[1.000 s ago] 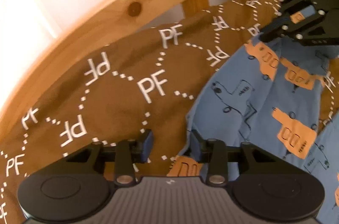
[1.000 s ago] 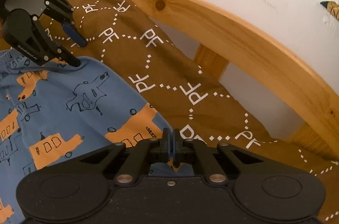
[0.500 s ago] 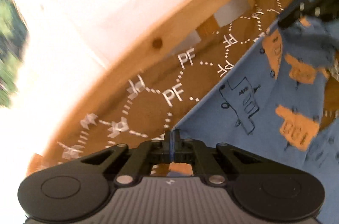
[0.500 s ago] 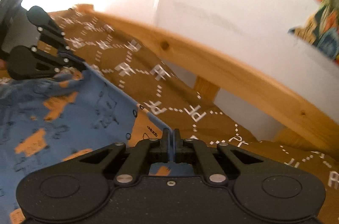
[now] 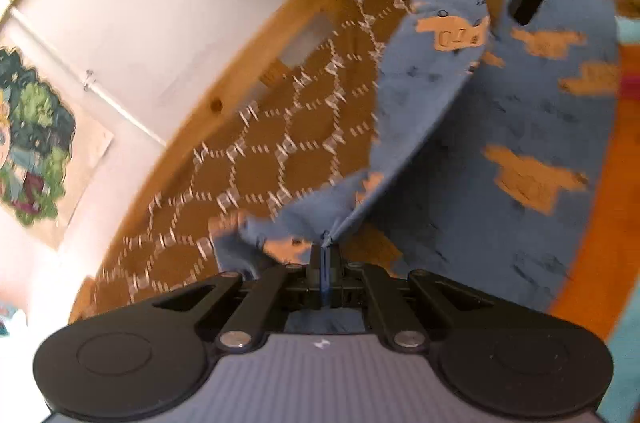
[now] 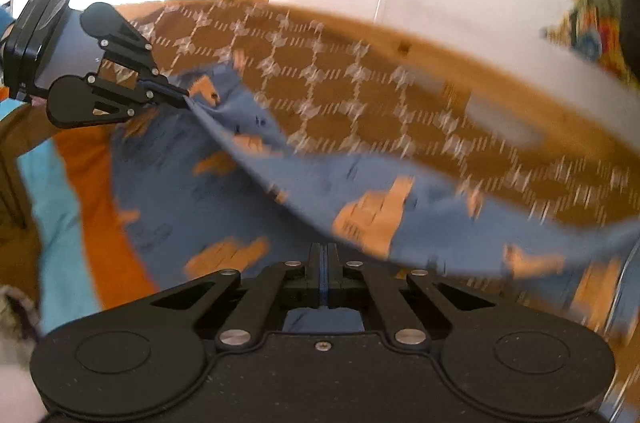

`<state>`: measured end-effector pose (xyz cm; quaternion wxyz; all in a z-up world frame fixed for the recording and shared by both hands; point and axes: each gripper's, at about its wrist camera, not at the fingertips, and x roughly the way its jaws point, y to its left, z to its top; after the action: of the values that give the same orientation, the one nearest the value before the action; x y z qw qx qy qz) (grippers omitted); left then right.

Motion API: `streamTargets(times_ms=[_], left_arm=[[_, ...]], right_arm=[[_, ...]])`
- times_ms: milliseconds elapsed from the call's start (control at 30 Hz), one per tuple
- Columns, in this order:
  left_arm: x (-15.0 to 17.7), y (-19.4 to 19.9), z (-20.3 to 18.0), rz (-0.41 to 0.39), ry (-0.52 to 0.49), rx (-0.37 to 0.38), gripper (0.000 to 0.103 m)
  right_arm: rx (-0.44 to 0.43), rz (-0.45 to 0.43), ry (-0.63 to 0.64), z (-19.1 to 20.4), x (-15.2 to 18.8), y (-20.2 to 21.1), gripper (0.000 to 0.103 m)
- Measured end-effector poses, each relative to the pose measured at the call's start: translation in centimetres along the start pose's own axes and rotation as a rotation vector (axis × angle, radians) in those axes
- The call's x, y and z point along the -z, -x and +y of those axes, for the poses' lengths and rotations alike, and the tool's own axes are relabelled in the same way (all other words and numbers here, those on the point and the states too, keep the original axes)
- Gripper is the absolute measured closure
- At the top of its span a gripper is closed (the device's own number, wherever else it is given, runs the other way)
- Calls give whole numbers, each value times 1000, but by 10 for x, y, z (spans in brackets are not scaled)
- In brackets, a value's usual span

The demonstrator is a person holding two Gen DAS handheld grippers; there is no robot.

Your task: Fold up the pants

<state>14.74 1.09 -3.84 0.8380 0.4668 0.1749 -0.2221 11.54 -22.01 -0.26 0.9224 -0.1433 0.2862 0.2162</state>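
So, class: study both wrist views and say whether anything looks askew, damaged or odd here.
Nothing looks damaged or out of place. The blue pants with orange print hang lifted between the left gripper and right gripper, both shut on one edge, above the brown patterned bedspread. Motion blur hides finer detail.

Blue pants point(image 5: 500, 111) — orange prints, brown bedspread point(image 5: 256, 167) — white hexagons

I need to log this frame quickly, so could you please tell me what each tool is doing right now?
Left tool: closed, pinching the edge of the blue pants.
Right tool: closed, pinching the same pants along that lifted edge.
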Motion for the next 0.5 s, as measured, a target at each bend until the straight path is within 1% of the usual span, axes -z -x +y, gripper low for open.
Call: streamTargets(times_ms=[100,133,167,200,233,267,333,400,500], left_arm=[[17,4,-20,32,39,-4,103],[17,6,-22,36,50,-8,103],[19,5,-26,43,67,-1,103],[19,5,-27,48,83,-1,103],[18,4,-27,49,96,-8,103],[19,4,-25,49,109,-11,103],[17,2,-21,52,142,-5,103],[14,1,-13,52,153,4,103],[6,2,5,47,189,24,103]], right_arm=[[-11,41,-53,14,22,-6,103],[-12,59,-64,17,26,-11,103],[3,75,-56,20,29,-16,102],[23,86,-27,23,30,-21,98],[46,90,20,27,29,-26,88],[76,88,61,30,29,-29,82],[113,87,131,32,28,-39,78],[111,91,192,33,29,-51,77],[128,88,334,42,35,-70,77]])
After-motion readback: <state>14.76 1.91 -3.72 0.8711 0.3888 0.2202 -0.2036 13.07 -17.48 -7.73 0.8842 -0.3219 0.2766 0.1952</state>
